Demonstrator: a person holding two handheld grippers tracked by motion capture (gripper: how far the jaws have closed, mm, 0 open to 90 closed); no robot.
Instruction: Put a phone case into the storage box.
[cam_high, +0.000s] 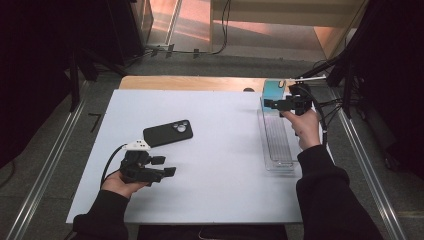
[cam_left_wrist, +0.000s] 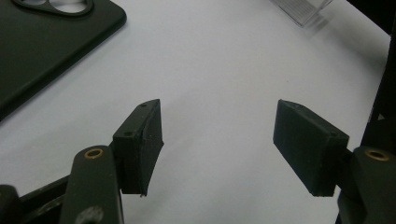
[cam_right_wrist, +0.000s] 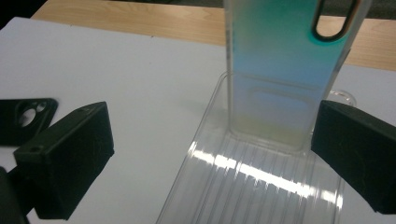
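Where the white board (cam_high: 220, 165) covers most of the wooden table (cam_high: 190, 82), it carries everything in use; a strip of bare wood shows along its far edge. A clear ribbed tray (cam_high: 276, 145) lies lengthwise near the board's right edge. At the tray's far end a blue-green phone case (cam_right_wrist: 280, 70) stands upright, its lower edge in the ribs and its camera cut-out at the top; the rest of the tray holds nothing. A black phone case (cam_high: 168, 132) lies flat, back up, left of centre on the board and well apart from the tray.

The right gripper (cam_high: 280, 105) is held above the tray's far end, just in front of the standing case. In the right gripper view its jaws are spread wide, one on each side of the case's lower part, and neither pad touches it. The left gripper (cam_high: 167, 167) rests low over the board's near left, just short of the black case. Its jaws are spread with only bare board between them; the black case lies ahead and to one side of them, and the open board stretches clear between the two grippers.
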